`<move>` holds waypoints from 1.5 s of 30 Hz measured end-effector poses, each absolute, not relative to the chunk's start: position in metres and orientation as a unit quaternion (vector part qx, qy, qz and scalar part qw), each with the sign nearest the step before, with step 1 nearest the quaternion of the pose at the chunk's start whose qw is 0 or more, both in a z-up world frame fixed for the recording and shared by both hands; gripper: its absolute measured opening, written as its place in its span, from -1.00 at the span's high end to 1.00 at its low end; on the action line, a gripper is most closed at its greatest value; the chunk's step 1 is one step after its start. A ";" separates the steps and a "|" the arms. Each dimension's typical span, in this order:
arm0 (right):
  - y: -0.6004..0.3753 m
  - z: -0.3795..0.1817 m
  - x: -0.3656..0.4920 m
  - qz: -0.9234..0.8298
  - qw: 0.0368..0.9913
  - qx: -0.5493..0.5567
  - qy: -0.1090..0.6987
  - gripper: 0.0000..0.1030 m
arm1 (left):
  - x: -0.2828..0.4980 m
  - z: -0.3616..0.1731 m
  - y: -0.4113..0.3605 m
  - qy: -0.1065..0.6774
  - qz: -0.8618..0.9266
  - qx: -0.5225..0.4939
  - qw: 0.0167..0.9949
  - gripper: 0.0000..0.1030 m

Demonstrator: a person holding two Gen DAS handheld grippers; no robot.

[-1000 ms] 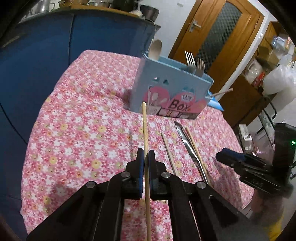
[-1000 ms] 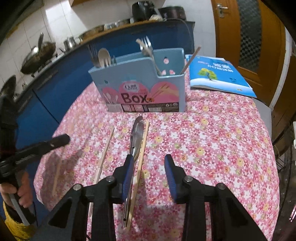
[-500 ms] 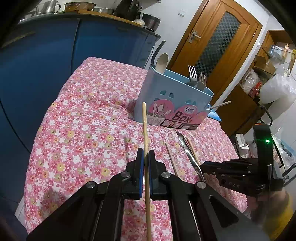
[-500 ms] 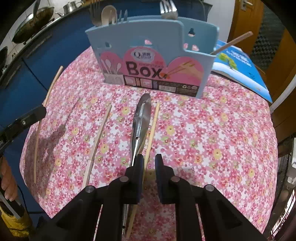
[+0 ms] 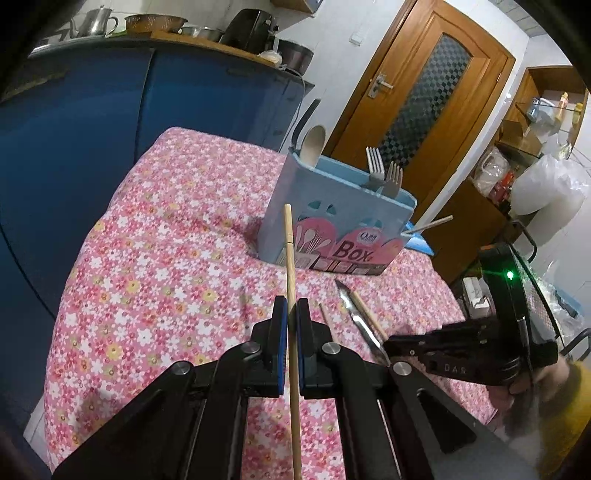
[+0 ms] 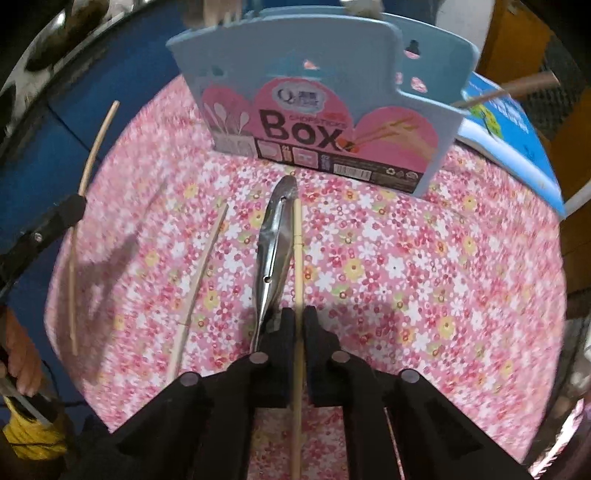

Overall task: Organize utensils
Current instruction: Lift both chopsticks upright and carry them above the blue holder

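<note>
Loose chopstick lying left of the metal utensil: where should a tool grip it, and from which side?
Mid-shaft, from straight above, fingers closing across its width. The loose chopstick lies flat on the tablecloth, so only its sides offer purchase, and its middle stands apart from the metal utensil on its right.

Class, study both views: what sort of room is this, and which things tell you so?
Probably a home kitchen or dining corner. A kettle and pots stand on the blue counter, a flowered tablecloth covers the table, and a blue chopsticks box holds forks.
</note>
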State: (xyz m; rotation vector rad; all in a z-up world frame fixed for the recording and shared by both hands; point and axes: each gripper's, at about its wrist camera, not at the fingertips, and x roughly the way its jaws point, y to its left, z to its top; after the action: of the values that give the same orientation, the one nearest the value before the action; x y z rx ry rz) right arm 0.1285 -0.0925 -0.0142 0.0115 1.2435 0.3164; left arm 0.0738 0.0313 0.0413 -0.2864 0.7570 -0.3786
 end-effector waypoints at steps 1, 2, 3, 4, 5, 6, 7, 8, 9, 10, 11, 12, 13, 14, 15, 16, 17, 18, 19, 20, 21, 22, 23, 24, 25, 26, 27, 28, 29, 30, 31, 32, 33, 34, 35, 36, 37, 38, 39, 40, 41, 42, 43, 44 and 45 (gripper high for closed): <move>-0.099 -0.013 0.125 0.150 0.806 0.016 0.573 0.87 | 0.074 0.044 0.030 0.362 -0.184 -0.140 0.903 0.96; -0.103 -0.011 0.122 0.150 0.813 0.022 0.563 0.87 | 0.075 0.045 0.029 0.360 -0.185 -0.140 0.904 0.96; -0.107 -0.008 0.118 0.152 0.820 0.031 0.551 0.87 | 0.075 0.048 0.028 0.355 -0.186 -0.141 0.905 0.96; -0.111 -0.006 0.114 0.153 0.825 0.038 0.543 0.87 | 0.075 0.051 0.027 0.351 -0.187 -0.141 0.907 0.96; -0.115 -0.002 0.111 0.152 0.833 0.047 0.529 0.87 | 0.075 0.054 0.026 0.345 -0.188 -0.142 0.909 0.96; -0.119 0.003 0.107 0.152 0.842 0.055 0.515 0.87 | 0.076 0.057 0.025 0.339 -0.190 -0.143 0.910 0.96; -0.122 0.008 0.104 0.154 0.848 0.062 0.504 0.87 | 0.076 0.060 0.024 0.333 -0.191 -0.143 0.912 0.96; -0.126 0.014 0.099 0.156 0.855 0.069 0.490 0.87 | 0.077 0.062 0.024 0.329 -0.191 -0.144 0.913 0.96; -0.129 0.020 0.095 0.157 0.864 0.073 0.474 0.87 | 0.078 0.066 0.023 0.322 -0.192 -0.145 0.916 0.96; -0.130 0.027 0.092 0.158 0.871 0.073 0.460 0.87 | 0.079 0.069 0.022 0.317 -0.192 -0.146 0.917 0.96; -0.132 0.034 0.089 0.159 0.881 0.073 0.441 0.87 | 0.081 0.073 0.020 0.308 -0.192 -0.148 0.920 0.96; -0.135 0.040 0.087 0.158 0.888 0.072 0.425 0.87 | 0.083 0.077 0.019 0.302 -0.193 -0.148 0.922 0.96; -0.137 0.047 0.085 0.157 0.897 0.071 0.407 0.87 | 0.085 0.080 0.018 0.298 -0.194 -0.149 0.923 0.96; -0.138 0.054 0.084 0.157 0.905 0.074 0.389 0.87 | 0.088 0.085 0.016 0.290 -0.195 -0.149 0.925 0.96; -0.141 0.059 0.084 0.156 0.910 0.077 0.376 0.87 | 0.091 0.089 0.014 0.284 -0.196 -0.149 0.927 0.96; -0.144 0.065 0.084 0.156 0.916 0.083 0.360 0.87 | 0.094 0.093 0.012 0.278 -0.195 -0.148 0.929 0.96; -0.146 0.070 0.085 0.154 0.923 0.087 0.342 0.87 | 0.098 0.097 0.009 0.272 -0.194 -0.147 0.931 0.96; -0.148 0.076 0.086 0.150 0.930 0.087 0.323 0.87 | 0.102 0.100 0.008 0.266 -0.195 -0.147 0.933 0.96; -0.152 0.081 0.085 0.146 0.936 0.086 0.309 0.87 | 0.105 0.104 0.006 0.259 -0.195 -0.148 0.934 0.96; -0.153 0.086 0.087 0.140 0.943 0.083 0.291 0.87 | 0.110 0.109 0.005 0.252 -0.193 -0.148 0.937 0.96; -0.154 0.090 0.088 0.135 0.948 0.082 0.275 0.87 | 0.113 0.112 0.003 0.246 -0.192 -0.148 0.939 0.96; -0.154 0.094 0.090 0.132 0.952 0.082 0.264 0.87 | 0.118 0.118 0.001 0.237 -0.190 -0.147 0.941 0.96; -0.156 0.098 0.094 0.131 0.955 0.085 0.252 0.87 | 0.123 0.122 -0.001 0.229 -0.188 -0.147 0.944 0.96; -0.157 0.101 0.096 0.132 0.957 0.089 0.243 0.87 | 0.128 0.127 -0.004 0.224 -0.184 -0.144 0.946 0.96; -0.158 0.103 0.099 0.132 0.959 0.093 0.233 0.87 | 0.134 0.131 -0.006 0.220 -0.183 -0.142 0.948 0.96; -0.159 0.106 0.103 0.130 0.961 0.093 0.224 0.87 | 0.140 0.135 -0.008 0.215 -0.182 -0.141 0.949 0.96; -0.158 0.108 0.106 0.127 0.963 0.092 0.217 0.87 | 0.146 0.139 -0.010 0.209 -0.181 -0.140 0.951 0.96; -0.158 0.110 0.110 0.125 0.966 0.092 0.208 0.87 | 0.151 0.142 -0.011 0.202 -0.180 -0.139 0.953 0.96; -0.159 0.112 0.114 0.124 0.968 0.090 0.199 0.87 | 0.156 0.145 -0.012 0.194 -0.177 -0.136 0.955 0.96; -0.159 0.114 0.117 0.122 0.970 0.088 0.191 0.87 | 0.159 0.147 -0.013 0.187 -0.174 -0.135 0.957 0.96; -0.159 0.115 0.119 0.119 0.972 0.087 0.184 0.87 | 0.165 0.150 -0.014 0.178 -0.170 -0.133 0.960 0.96; -0.159 0.115 0.121 0.117 0.974 0.085 0.177 0.87 | 0.169 0.151 -0.015 0.169 -0.168 -0.134 0.962 0.96; -0.159 0.116 0.124 0.115 0.975 0.084 0.169 0.87 | 0.172 0.152 -0.015 0.161 -0.165 -0.135 0.964 0.96; -0.159 0.117 0.127 0.114 0.977 0.084 0.161 0.87 | 0.177 0.153 -0.015 0.154 -0.161 -0.136 0.965 0.96; -0.160 0.118 0.131 0.113 0.978 0.084 0.154 0.87 | 0.180 0.153 -0.016 0.145 -0.157 -0.136 0.967 0.96; -0.160 0.119 0.135 0.112 0.979 0.084 0.148 0.87 | 0.184 0.152 -0.017 0.136 -0.152 -0.135 0.970 0.96; -0.160 0.119 0.138 0.111 0.980 0.084 0.143 0.87 | 0.187 0.151 -0.017 0.128 -0.147 -0.134 0.972 0.96; -0.160 0.118 0.140 0.110 0.981 0.085 0.138 0.87 | 0.190 0.150 -0.017 0.119 -0.142 -0.132 0.974 0.96; -0.160 0.118 0.144 0.108 0.981 0.086 0.134 0.87 | 0.192 0.149 -0.018 0.111 -0.138 -0.130 0.976 0.96; -0.160 0.117 0.147 0.105 0.982 0.086 0.129 0.87 | 0.195 0.147 -0.020 0.102 -0.131 -0.125 0.978 0.96; -0.160 0.116 0.150 0.103 0.983 0.087 0.126 0.87 | 0.197 0.145 -0.021 0.095 -0.126 -0.120 0.980 0.96; -0.160 0.114 0.154 0.100 0.984 0.087 0.121 0.87 | 0.200 0.143 -0.023 0.089 -0.122 -0.116 0.982 0.96; -0.160 0.112 0.157 0.097 0.984 0.087 0.119 0.87 | 0.202 0.140 -0.023 0.085 -0.119 -0.114 0.983 0.96; -0.160 0.111 0.160 0.094 0.985 0.088 0.114 0.87 | 0.204 0.137 -0.023 0.082 -0.118 -0.113 0.983 0.96; -0.160 0.109 0.162 0.093 0.986 0.088 0.111 0.87 | 0.205 0.134 -0.024 0.079 -0.117 -0.111 0.984 0.96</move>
State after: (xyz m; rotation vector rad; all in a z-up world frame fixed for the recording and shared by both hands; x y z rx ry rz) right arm 0.1616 -0.1604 0.1091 0.1775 0.2228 0.1869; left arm 0.2054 -0.0239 0.1339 -0.2233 0.1589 -0.2359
